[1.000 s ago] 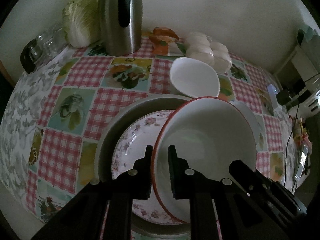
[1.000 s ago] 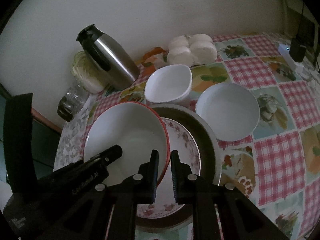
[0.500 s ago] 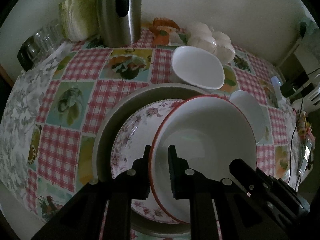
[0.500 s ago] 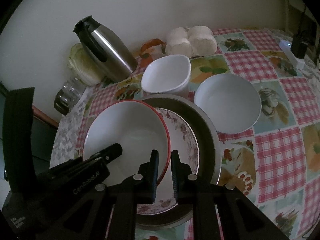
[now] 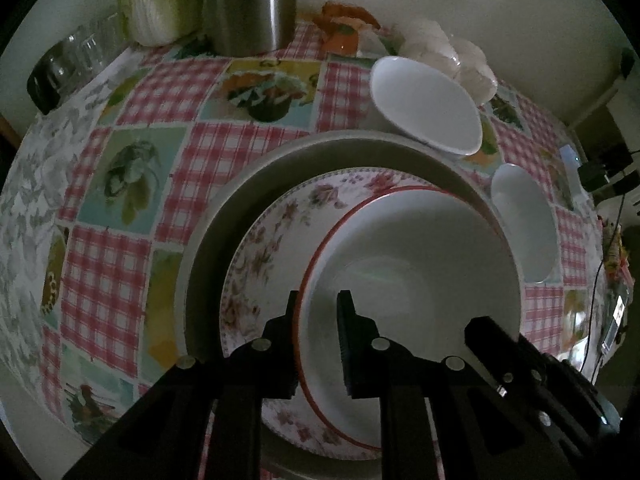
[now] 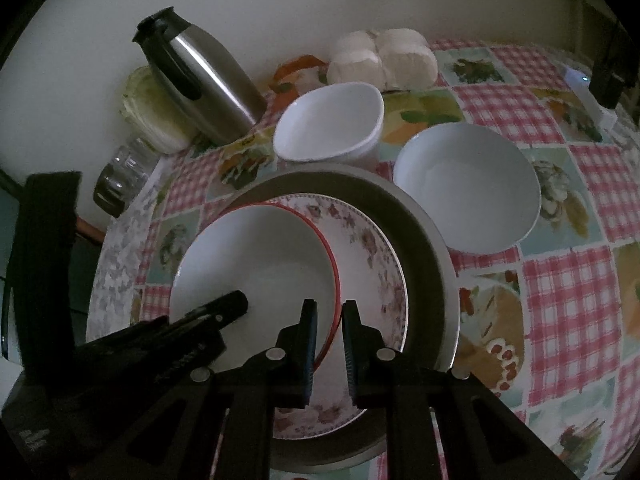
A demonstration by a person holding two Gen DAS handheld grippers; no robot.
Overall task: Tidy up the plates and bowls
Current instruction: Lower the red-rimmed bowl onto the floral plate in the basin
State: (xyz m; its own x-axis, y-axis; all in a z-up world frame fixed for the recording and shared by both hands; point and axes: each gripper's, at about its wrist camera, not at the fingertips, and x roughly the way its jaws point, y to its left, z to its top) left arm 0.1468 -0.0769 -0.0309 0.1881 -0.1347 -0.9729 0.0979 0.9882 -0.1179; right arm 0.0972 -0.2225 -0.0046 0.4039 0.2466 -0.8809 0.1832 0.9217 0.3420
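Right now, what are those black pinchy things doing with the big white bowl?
A person is stacking dishes. The left hand-held gripper and the right hand-held gripper each straddle the rim of the red-rimmed bowl, one on each side. The bowl sits off-center over the floral plate, which lies inside a big grey plate. Whether the fingers press the rim is hard to tell. Two white bowls, a round one and an oval one, wait on the checked tablecloth.

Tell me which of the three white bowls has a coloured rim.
The red-rimmed bowl, held by both grippers over the floral plate. The oval bowl and round bowl are plain white.
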